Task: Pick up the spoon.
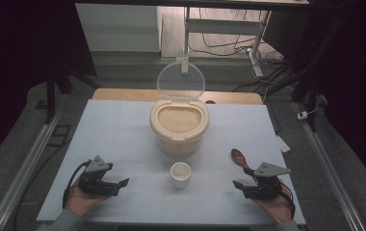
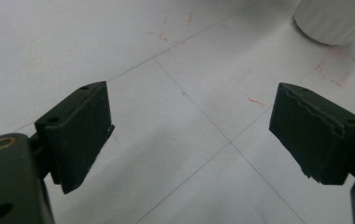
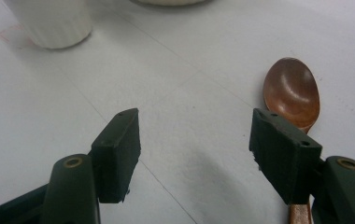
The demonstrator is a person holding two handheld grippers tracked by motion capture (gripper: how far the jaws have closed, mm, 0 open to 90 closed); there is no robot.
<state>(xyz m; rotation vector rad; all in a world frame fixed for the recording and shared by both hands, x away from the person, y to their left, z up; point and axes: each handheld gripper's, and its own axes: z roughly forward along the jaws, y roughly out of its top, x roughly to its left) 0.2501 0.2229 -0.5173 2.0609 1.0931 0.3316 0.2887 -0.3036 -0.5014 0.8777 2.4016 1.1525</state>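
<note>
The wooden spoon (image 1: 239, 158) lay just beside the right hand-held gripper (image 1: 239, 188), handle toward it. Both hand-held grippers stood wide and empty; the left hand-held gripper (image 1: 122, 186) was well apart.

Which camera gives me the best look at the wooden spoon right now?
The right gripper view: the wooden spoon lies close, bowl up, its handle passing under one jaw. The high view shows it small beside the right gripper.

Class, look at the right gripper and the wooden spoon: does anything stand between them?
Nothing visible does. The right gripper, jaws open and empty, sits right by the spoon, whose handle runs under one jaw; bare table lies around it.
</note>
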